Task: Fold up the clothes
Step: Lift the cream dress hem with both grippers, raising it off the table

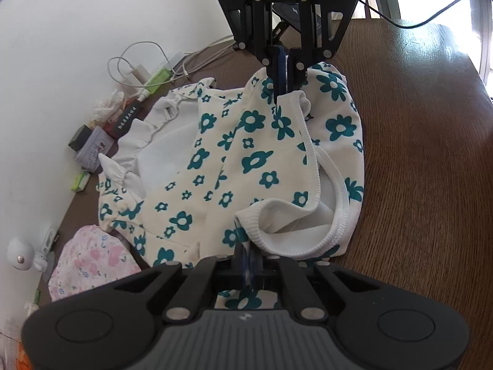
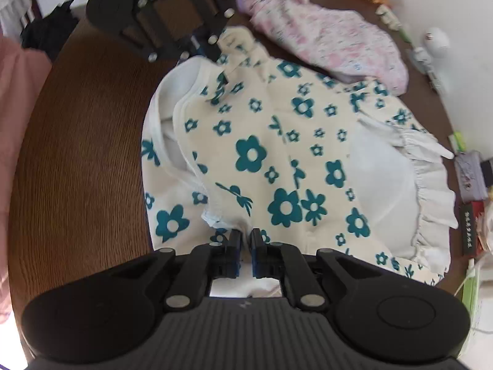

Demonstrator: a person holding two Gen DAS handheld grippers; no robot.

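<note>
Fingers of the left gripper are closed tight on the near edge of the floral garment, beside its white ribbed cuff. Across the garment from it, the right gripper pinches the far hem, its blue-padded fingers pressed together on the cloth. From the right wrist view, the right gripper shows a narrow gap between its fingers, with garment fabric caught in it. That cream garment with teal flowers lies crumpled on the brown wooden counter, white ruffled collar turned toward the wall. A pink floral cloth rests on the counter touching the garment's edge. Beyond the collar, along the wall, sit white charger cables and small boxes
</note>
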